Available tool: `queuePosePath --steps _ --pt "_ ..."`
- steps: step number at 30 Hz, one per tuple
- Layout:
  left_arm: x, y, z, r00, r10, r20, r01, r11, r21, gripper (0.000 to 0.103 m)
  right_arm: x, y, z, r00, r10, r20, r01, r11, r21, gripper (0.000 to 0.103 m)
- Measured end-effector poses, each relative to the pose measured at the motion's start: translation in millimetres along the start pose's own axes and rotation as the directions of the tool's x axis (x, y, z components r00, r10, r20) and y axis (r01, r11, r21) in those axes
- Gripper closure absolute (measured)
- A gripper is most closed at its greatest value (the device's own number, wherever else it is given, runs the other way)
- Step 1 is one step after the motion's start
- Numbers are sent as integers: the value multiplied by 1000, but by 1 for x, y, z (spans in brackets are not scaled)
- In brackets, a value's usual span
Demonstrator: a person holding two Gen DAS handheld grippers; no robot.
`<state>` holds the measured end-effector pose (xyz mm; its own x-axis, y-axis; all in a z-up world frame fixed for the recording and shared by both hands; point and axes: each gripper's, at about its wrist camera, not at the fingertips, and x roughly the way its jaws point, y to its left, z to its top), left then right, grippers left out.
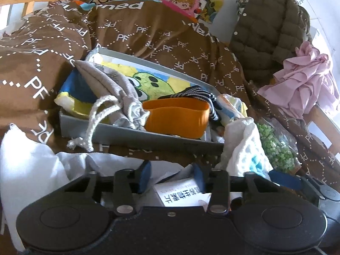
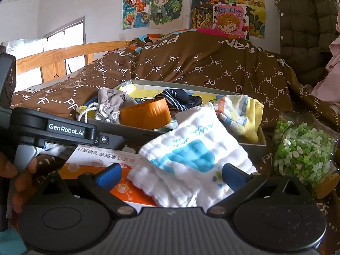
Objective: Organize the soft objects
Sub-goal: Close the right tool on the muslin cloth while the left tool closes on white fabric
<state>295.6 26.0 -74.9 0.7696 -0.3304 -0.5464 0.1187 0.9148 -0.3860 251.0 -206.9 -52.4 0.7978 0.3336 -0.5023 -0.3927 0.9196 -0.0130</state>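
A grey tray [image 1: 136, 132] [image 2: 262, 143] lies on the brown bed cover and holds a grey drawstring pouch [image 1: 110, 82] [image 2: 110, 102], an orange band [image 1: 178, 116] [image 2: 146, 113], a navy striped cloth [image 1: 197, 94] [image 2: 178, 98] and a yellow cartoon cloth [image 1: 148, 78]. A white cloth with blue print [image 2: 187, 159] [image 1: 240, 148] drapes over the tray's near edge. My right gripper [image 2: 172, 175] is open, its blue pads either side of that cloth's lower part. My left gripper [image 1: 172, 175] is open over a white printed box [image 1: 180, 193] [image 2: 99, 157], beside a white fabric [image 1: 27, 170].
A clear bag of green and white paper stars [image 2: 303, 150] [image 1: 276, 148] lies right of the tray. A dark green quilted jacket [image 1: 269, 31] and pink garment [image 1: 303, 85] hang at right. The wooden bed rail [image 2: 63, 53] and drawings on the wall [image 2: 165, 4] stand behind.
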Motion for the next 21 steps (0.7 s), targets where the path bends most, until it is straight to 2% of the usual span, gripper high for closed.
queuePosePath --steps 5,7,10,13,21 --pt "-1 5 2 1000 6 0 -6 999 -44 75 0 -1 0 1000 0 -1 0 1000 0 0" --pt "-3 6 2 1000 18 6 -17 999 -42 85 0 -1 0 1000 1 -1 -1 1000 6 1" --pt "-4 8 3 1000 27 9 -27 998 -60 94 0 -3 0 1000 -1 -4 1 1000 20 3" --pt "-6 9 4 999 33 16 -32 997 -66 99 1 -7 1 1000 -6 -9 6 999 39 7" --pt "-15 8 5 999 2 52 5 992 -126 101 2 -9 0 999 -14 -29 16 998 62 17"
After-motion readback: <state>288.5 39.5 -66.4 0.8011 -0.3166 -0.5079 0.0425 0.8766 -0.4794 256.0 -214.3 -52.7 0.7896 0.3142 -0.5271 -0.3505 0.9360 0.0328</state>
